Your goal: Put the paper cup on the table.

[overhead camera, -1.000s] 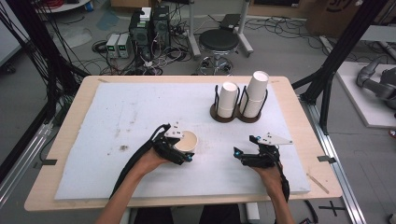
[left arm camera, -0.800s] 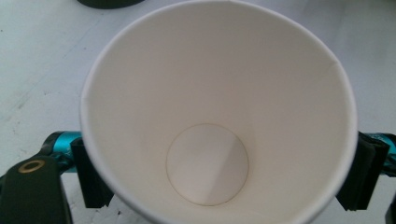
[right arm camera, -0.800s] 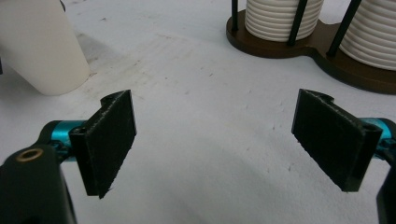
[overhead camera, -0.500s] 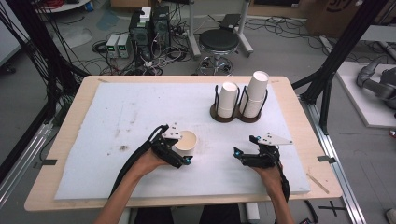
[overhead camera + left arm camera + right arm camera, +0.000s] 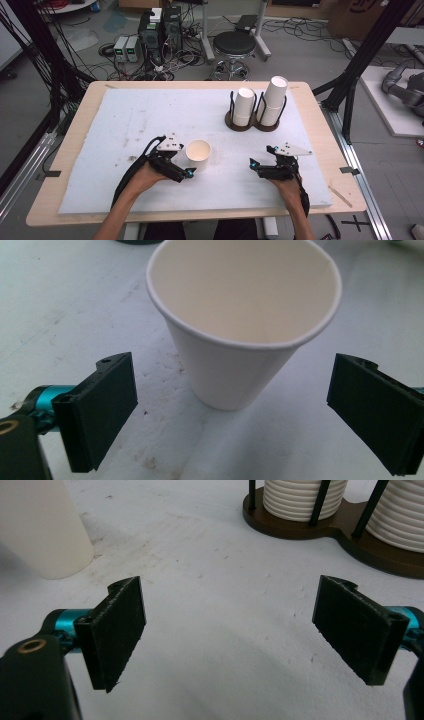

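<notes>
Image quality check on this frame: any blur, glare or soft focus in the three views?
High view: evenly lit and soft throughout, no glare on the white mat. Left gripper view: the paper cup is fairly sharp, casting a faint shadow on the mat; the jaws nearest the lens look slightly soft. Right gripper view: jaws crisp, the cup stacks in their holder a little soft.

Our right gripper [image 5: 227, 632] above the white mat

We see its two black jaws spread wide with bare white mat [image 5: 225, 580] between them. A white paper cup [image 5: 42, 527] stands upright at upper left, and ahead to the right a dark brown holder [image 5: 350, 540] with black rods carries two ribbed cup stacks [image 5: 305, 497].
</notes>
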Tool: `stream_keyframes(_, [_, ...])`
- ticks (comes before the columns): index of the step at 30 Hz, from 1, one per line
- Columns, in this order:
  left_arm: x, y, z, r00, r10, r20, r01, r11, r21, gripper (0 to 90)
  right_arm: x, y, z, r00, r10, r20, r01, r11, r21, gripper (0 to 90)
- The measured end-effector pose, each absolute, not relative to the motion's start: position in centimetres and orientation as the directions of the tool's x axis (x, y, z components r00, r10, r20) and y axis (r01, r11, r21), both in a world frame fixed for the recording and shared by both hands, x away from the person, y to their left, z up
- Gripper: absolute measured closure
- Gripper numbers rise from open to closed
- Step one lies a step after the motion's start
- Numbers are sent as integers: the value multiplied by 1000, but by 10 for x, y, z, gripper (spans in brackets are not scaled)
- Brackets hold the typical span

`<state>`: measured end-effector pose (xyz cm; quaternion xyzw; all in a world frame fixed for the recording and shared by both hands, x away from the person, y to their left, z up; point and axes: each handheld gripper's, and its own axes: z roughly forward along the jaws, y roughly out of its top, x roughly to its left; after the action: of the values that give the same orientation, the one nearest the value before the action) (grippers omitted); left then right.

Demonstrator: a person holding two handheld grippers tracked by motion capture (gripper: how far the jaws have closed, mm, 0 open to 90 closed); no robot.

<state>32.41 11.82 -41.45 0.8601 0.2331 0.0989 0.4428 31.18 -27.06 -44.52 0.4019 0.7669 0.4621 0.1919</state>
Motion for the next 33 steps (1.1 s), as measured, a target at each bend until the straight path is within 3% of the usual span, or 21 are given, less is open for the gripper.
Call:
stream_keyframes(12, [311, 156, -423, 830, 556, -42, 333, -435, 837, 58, 312, -269, -448, -601, 796, 73, 435, 249, 865, 142])
stream_keyframes(33, [302, 212, -435, 749, 648, -138, 397, -272, 877, 59, 310, -267, -448, -594, 803, 49, 403, 244, 882, 142])
